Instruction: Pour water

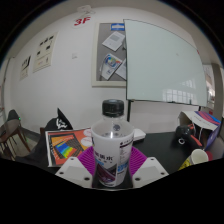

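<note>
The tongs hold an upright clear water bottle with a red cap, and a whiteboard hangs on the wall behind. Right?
Not quite: the gripper view shows a black cap, not red. The rest stands: the tongs hold the upright clear water bottle, and a whiteboard hangs on the wall behind.

bottle (112, 143) upright between the fingers (74, 170), whiteboard (166, 62) on the wall behind

Gripper-mounted view, facing forward, close on bottle (112, 145), wall (70, 90) beyond
</note>
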